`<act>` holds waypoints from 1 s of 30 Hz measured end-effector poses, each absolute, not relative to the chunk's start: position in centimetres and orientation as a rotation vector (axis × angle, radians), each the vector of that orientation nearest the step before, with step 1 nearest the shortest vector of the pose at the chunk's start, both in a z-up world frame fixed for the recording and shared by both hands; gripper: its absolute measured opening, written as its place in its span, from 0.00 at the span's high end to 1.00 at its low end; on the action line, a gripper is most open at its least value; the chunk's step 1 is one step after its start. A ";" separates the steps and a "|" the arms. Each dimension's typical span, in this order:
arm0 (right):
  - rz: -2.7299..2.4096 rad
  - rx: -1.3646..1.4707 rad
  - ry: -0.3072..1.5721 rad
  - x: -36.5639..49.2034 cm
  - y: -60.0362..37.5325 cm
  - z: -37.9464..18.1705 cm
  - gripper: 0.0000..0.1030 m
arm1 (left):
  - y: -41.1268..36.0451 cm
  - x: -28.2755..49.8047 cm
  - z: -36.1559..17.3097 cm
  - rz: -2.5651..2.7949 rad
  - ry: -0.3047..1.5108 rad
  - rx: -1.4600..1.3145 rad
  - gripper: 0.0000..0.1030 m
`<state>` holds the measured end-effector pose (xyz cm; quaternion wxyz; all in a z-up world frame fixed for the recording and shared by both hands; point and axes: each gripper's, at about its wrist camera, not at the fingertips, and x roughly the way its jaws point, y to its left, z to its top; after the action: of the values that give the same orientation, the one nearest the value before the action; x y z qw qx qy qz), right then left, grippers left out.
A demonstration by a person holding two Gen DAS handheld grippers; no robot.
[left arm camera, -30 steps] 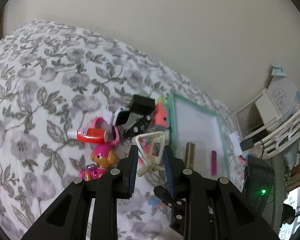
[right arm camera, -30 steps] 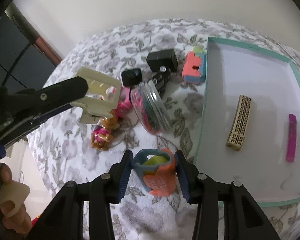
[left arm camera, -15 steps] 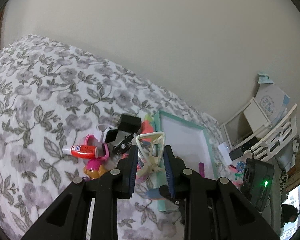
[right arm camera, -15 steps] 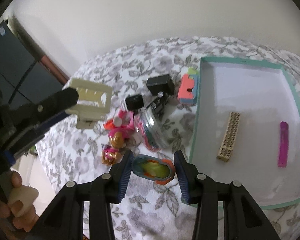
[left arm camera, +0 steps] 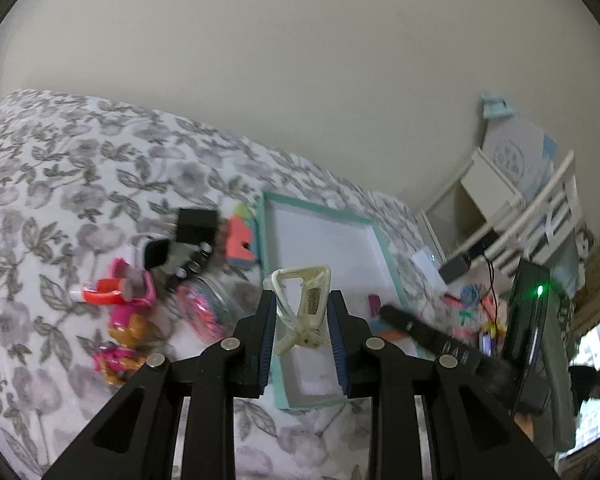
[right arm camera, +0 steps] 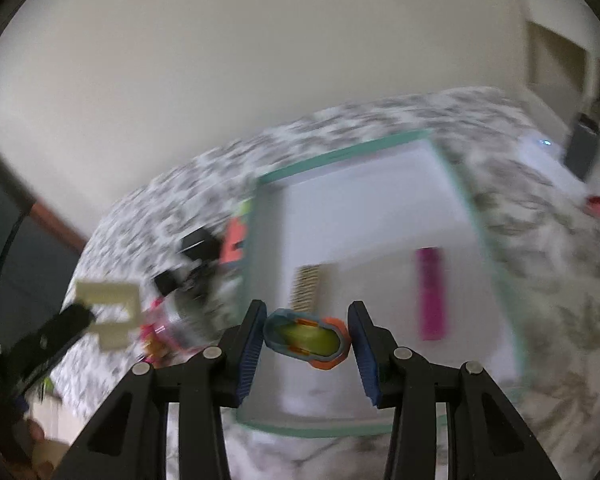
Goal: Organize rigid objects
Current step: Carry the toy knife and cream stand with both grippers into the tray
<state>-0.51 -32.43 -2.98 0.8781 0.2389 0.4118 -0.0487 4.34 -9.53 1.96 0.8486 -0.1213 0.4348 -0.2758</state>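
Note:
My left gripper [left arm camera: 302,320] is shut on a cream plastic clip [left arm camera: 300,308] and holds it in the air over the near left part of the teal-rimmed white tray [left arm camera: 384,248]. My right gripper [right arm camera: 307,334] is shut on a blue, orange and yellow-green toy [right arm camera: 306,338], held above the tray's near end [right arm camera: 332,430]. In the tray lie a tan patterned block [right arm camera: 306,286] and a magenta stick [right arm camera: 432,292]. The left gripper with the clip [right arm camera: 108,312] also shows at the left of the right wrist view, which is blurred.
Left of the tray on the floral bedspread [left arm camera: 60,168] lie a black box [left arm camera: 196,226], a coral and blue foam block [left arm camera: 240,240], a clear jar of pink items [left arm camera: 208,312], a red tube [left arm camera: 104,292] and a pink-orange toy figure [left arm camera: 120,340]. Shelves and clutter [left arm camera: 520,240] stand at right.
Both grippers have risen and swung right toward the tray, each still holding its object. The right wrist view has turned blurry with the motion.

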 end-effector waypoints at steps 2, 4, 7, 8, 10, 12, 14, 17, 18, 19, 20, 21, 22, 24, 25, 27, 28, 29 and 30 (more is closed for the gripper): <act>-0.154 0.544 0.844 -1.3 -34.4 -3.3 0.57 | -10.9 4.0 1.5 -0.595 0.934 -0.218 0.74; -0.219 0.567 0.832 -2.0 -36.0 -3.7 0.57 | -12.4 3.4 1.0 -0.608 0.943 -0.168 0.74; -0.307 0.580 0.813 -3.0 -38.0 -4.1 0.57 | -14.2 2.8 0.5 -0.627 0.954 -0.114 0.74; -0.326 0.583 0.807 -3.3 -38.4 -4.2 0.57 | -14.7 2.6 0.2 -0.635 0.961 -0.102 0.74; -0.368 0.580 0.794 -3.7 -39.2 -4.3 0.57 | -15.6 2.4 -0.2 -0.643 0.973 -0.086 0.74; -0.402 0.573 0.782 -4.2 -39.8 -4.4 0.57 | -16.5 2.3 -0.9 -0.640 0.985 -0.063 0.74; -0.434 0.562 0.781 -4.5 -40.3 -4.7 0.57 | -17.2 2.4 -1.7 -0.625 0.999 -0.035 0.74; -0.456 0.543 0.800 -4.4 -40.2 -5.2 0.57 | -17.5 2.8 -2.9 -0.605 1.026 -0.011 0.74; -0.457 0.532 0.812 -4.3 -40.1 -5.4 0.57 | -17.6 2.9 -3.2 -0.600 1.035 -0.004 0.74; -0.457 0.519 0.828 -4.1 -39.8 -5.7 0.57 | -17.6 2.9 -3.6 -0.593 1.045 0.007 0.74; -0.456 0.502 0.847 -3.8 -39.5 -6.0 0.57 | -17.7 3.0 -3.9 -0.587 1.056 0.019 0.74; -0.451 0.487 0.865 -3.6 -39.2 -6.2 0.57 | -17.7 3.0 -4.1 -0.586 1.064 0.026 0.74; -0.446 0.476 0.878 -3.4 -38.9 -6.4 0.57 | -17.8 3.0 -4.4 -0.588 1.076 0.032 0.74; -0.449 0.437 0.898 -3.2 -38.1 -6.3 0.56 | -17.9 3.0 -5.0 -0.588 1.108 0.045 0.74; -0.448 0.424 0.908 -3.1 -37.8 -6.3 0.56 | -18.0 3.0 -5.3 -0.588 1.122 0.052 0.74; -0.449 0.405 0.922 -3.0 -37.1 -6.3 0.56 | -18.2 2.9 -5.7 -0.586 1.143 0.065 0.74; -0.453 0.393 0.932 -3.0 -36.8 -6.3 0.56 | -18.3 2.9 -5.8 -0.584 1.150 0.072 0.74; -0.456 0.388 0.940 -2.9 -36.6 -6.3 0.56 | -18.4 2.8 -6.0 -0.581 1.162 0.083 0.74; -0.462 0.384 0.951 -2.9 -36.4 -6.3 0.56 | -18.5 2.8 -6.1 -0.580 1.173 0.091 0.74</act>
<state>-2.93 -36.41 -6.34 0.8460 0.1821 0.4509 -0.2188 2.76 -18.51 -6.15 0.7926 0.0421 0.5453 -0.2696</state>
